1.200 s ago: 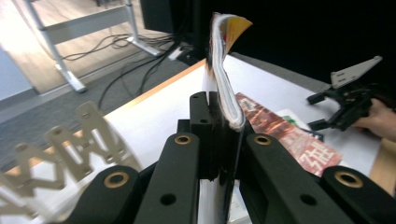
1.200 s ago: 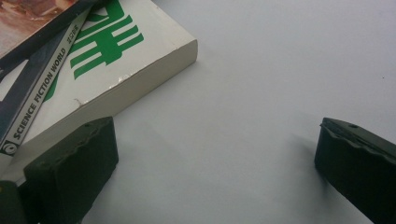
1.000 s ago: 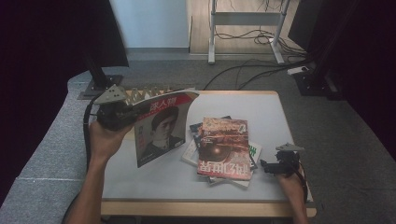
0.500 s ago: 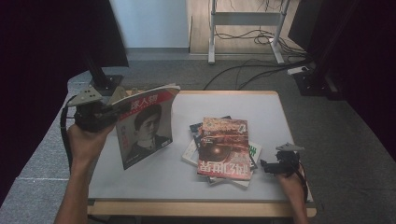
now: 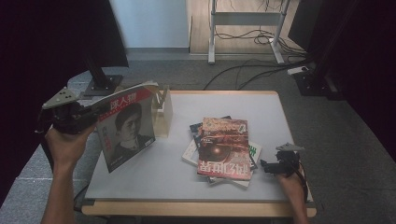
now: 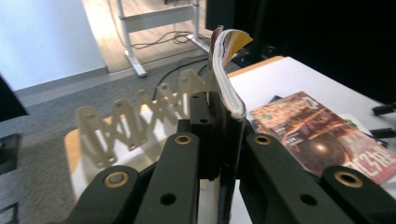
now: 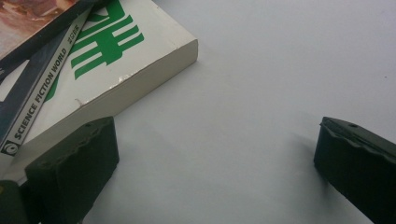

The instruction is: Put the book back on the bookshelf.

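While the left gripper stays clamped on the spine edge of the magazine, the hand has carried it leftward off the middle of the table, and it now hangs upright just in front of the slotted rack at the far left corner. That shift puts the magazine close to the rack's slots, so sliding it in looks like the next step. Across the table the right gripper rests with jaws wide open and empty, just beside the stack of remaining magazines.
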The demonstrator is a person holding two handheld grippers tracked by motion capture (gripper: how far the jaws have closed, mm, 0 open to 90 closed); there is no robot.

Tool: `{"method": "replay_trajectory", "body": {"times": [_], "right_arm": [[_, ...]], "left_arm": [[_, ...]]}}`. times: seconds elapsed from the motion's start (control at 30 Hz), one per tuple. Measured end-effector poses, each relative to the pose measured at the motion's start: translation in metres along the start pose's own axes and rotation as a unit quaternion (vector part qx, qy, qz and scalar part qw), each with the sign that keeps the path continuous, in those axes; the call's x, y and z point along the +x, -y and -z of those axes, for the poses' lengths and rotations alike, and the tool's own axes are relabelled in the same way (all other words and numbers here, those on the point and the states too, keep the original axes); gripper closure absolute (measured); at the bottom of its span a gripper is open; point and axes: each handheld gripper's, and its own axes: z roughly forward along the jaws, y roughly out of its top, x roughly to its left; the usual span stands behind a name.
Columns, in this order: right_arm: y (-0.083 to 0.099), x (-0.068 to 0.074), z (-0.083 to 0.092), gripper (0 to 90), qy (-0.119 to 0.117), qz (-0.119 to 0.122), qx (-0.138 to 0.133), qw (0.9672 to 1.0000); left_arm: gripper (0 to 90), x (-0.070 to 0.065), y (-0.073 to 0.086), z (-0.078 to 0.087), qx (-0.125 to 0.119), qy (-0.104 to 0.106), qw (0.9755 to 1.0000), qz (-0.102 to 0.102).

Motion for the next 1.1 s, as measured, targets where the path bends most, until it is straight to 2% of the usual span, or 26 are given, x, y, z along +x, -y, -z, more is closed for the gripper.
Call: {"method": "replay_trajectory", "body": {"times": [0.37, 0.53, 0.77, 1.1], "right_arm": [[0.0, 0.0, 0.0, 0.0, 0.0, 0.0, 0.0, 1.0], [0.0, 0.0, 0.0, 0.0, 0.001, 0.0, 0.0, 1.0], [0.0, 0.0, 0.0, 0.0, 0.001, 0.0, 0.0, 1.0], [0.0, 0.0, 0.0, 0.0, 0.0, 0.0, 0.0, 1.0]], "left_arm": [[86.9, 0.024, 0.009, 0.013, -0.005, -0.044, 0.9987, 0.025], [86.9, 0.03, 0.011, 0.014, -0.007, -0.059, 0.9977, 0.032], [86.9, 0.038, 0.013, 0.005, -0.012, -0.076, 0.9961, 0.044], [86.9, 0.043, 0.013, -0.013, -0.017, -0.091, 0.9946, 0.045]]}}
